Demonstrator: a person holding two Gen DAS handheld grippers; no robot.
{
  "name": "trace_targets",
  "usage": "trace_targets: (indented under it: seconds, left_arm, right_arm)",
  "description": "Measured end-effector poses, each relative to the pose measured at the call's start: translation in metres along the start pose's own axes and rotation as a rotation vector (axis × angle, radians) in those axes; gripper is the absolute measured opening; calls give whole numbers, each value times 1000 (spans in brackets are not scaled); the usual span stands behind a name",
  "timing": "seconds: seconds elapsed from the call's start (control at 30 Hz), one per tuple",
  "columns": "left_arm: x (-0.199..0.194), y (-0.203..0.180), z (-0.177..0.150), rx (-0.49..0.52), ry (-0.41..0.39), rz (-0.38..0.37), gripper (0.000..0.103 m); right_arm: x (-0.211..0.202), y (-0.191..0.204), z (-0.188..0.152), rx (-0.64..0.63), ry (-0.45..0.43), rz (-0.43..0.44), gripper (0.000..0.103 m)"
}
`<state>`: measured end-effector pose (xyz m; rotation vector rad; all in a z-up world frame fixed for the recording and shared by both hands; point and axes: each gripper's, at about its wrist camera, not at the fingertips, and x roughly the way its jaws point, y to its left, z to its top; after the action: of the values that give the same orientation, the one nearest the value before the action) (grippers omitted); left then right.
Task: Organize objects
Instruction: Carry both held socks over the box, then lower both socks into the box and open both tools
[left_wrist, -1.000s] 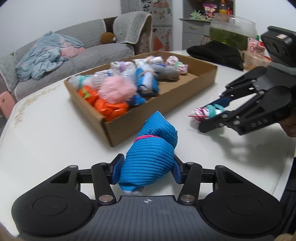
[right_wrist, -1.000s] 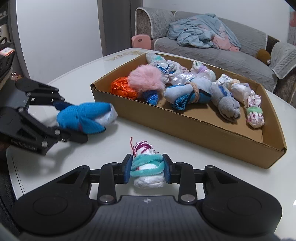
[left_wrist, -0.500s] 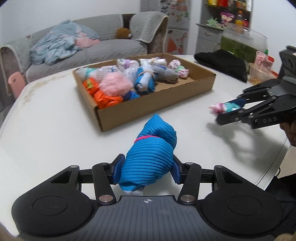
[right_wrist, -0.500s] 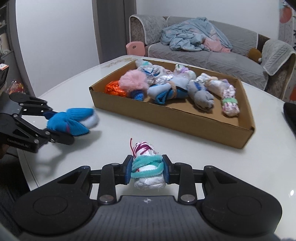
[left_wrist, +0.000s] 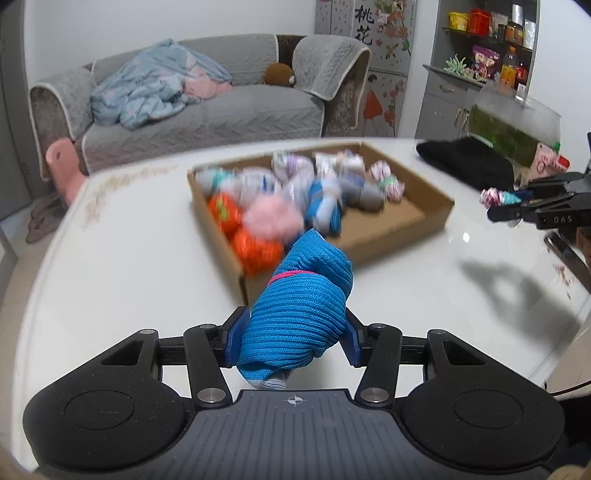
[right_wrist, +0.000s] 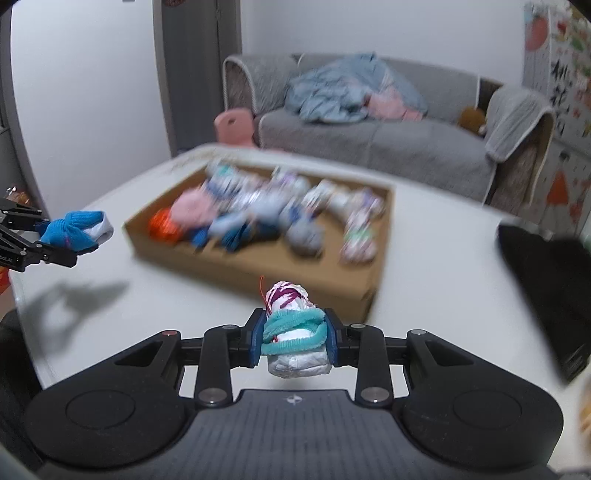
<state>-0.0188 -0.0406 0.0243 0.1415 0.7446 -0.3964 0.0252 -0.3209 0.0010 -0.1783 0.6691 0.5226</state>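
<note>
My left gripper (left_wrist: 291, 338) is shut on a blue knitted sock roll (left_wrist: 301, 306) and holds it above the white table, in front of the cardboard box (left_wrist: 424, 221). My right gripper (right_wrist: 293, 339) is shut on a white sock roll with a teal band (right_wrist: 293, 338), also above the table. The box (right_wrist: 258, 266) holds several rolled socks, among them a pink fluffy one (left_wrist: 273, 218) and orange ones (left_wrist: 255, 247). Each gripper shows in the other view: the right one (left_wrist: 502, 206) at the far right, the left one (right_wrist: 79, 240) at the far left.
A black cloth (left_wrist: 465, 162) lies on the table at the right, with a glass tank (left_wrist: 513, 122) behind it. The white table (left_wrist: 129, 266) ends close on the right. A grey sofa (left_wrist: 207, 110) with clothes stands beyond the table.
Both grippers have pulled back and risen away from the box with their sock rolls held. The box looks smaller and farther. The two grippers have moved farther apart.
</note>
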Motion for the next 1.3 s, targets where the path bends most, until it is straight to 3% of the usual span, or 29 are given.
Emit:
trace_targets:
  seconds: [0.2, 0.53, 0.9, 1.3]
  left_arm:
    - [8, -10, 65, 22, -14, 7, 58]
    - [58, -46, 129, 56, 21, -54, 58]
    - [156, -77, 119, 70, 200, -101, 54]
    - [190, -83, 104, 74, 264, -124, 53]
  right_arm:
    - [-2, -20, 53, -55, -67, -24, 29]
    - [36, -14, 87, -144, -30, 36, 30]
    - [94, -22, 75, -134, 125, 82, 30]
    - [127, -27, 55, -140, 244, 107, 30]
